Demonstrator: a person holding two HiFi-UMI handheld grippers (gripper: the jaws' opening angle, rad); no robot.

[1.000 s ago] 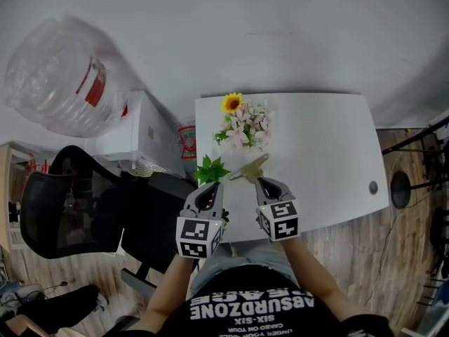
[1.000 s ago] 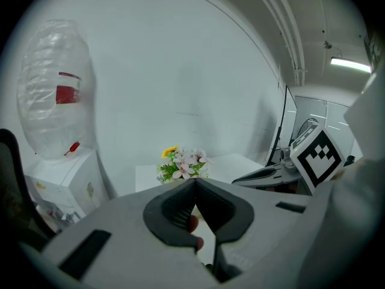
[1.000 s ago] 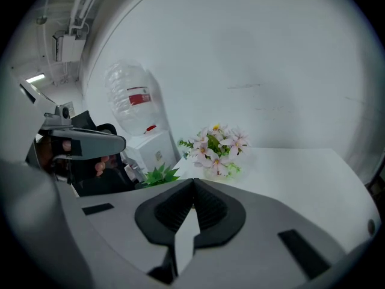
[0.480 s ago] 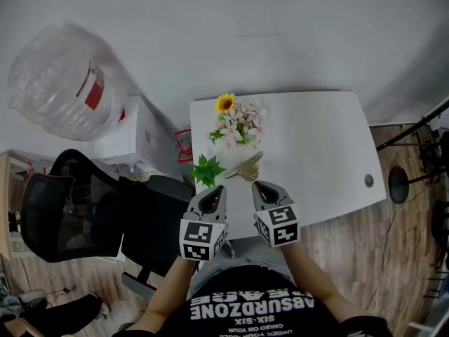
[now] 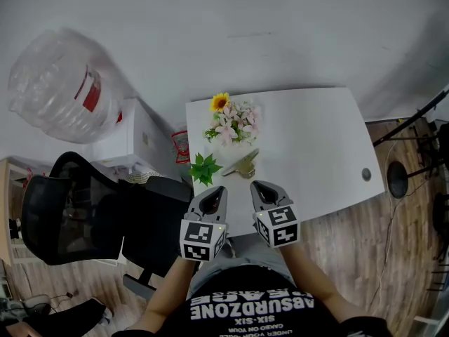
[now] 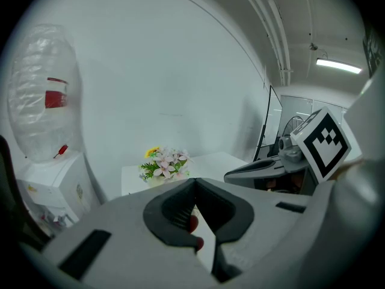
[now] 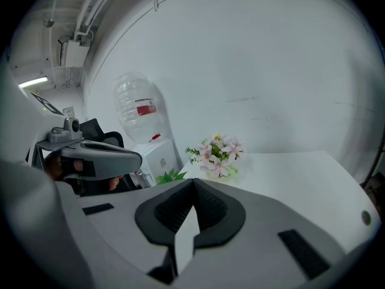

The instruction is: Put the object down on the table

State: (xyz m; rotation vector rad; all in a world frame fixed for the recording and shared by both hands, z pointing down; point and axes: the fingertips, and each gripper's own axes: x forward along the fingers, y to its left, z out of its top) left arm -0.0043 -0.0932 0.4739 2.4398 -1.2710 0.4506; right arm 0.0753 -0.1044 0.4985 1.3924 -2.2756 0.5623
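Note:
A tan, flat object (image 5: pixel 245 166) lies on the white table (image 5: pixel 316 139), between a small green plant (image 5: pixel 205 168) and a bunch of flowers (image 5: pixel 231 123). Nothing holds it. My left gripper (image 5: pixel 214 192) hovers at the table's near edge, jaws together and empty (image 6: pixel 194 182). My right gripper (image 5: pixel 258 188) hovers beside it, a short way in front of the tan object, also shut and empty (image 7: pixel 194 182). In both gripper views the tan object is hidden behind the jaws.
A large water bottle (image 5: pixel 59 83) stands on a white dispenser (image 5: pixel 144 139) left of the table. A black office chair (image 5: pixel 77 209) is at the near left. The flowers (image 7: pixel 218 152) stand at the table's far left corner. A cable hole (image 5: pixel 365 175) sits near the right edge.
Both grippers have drawn back a little from the tan object toward the table's near edge. The object stays lying on the table.

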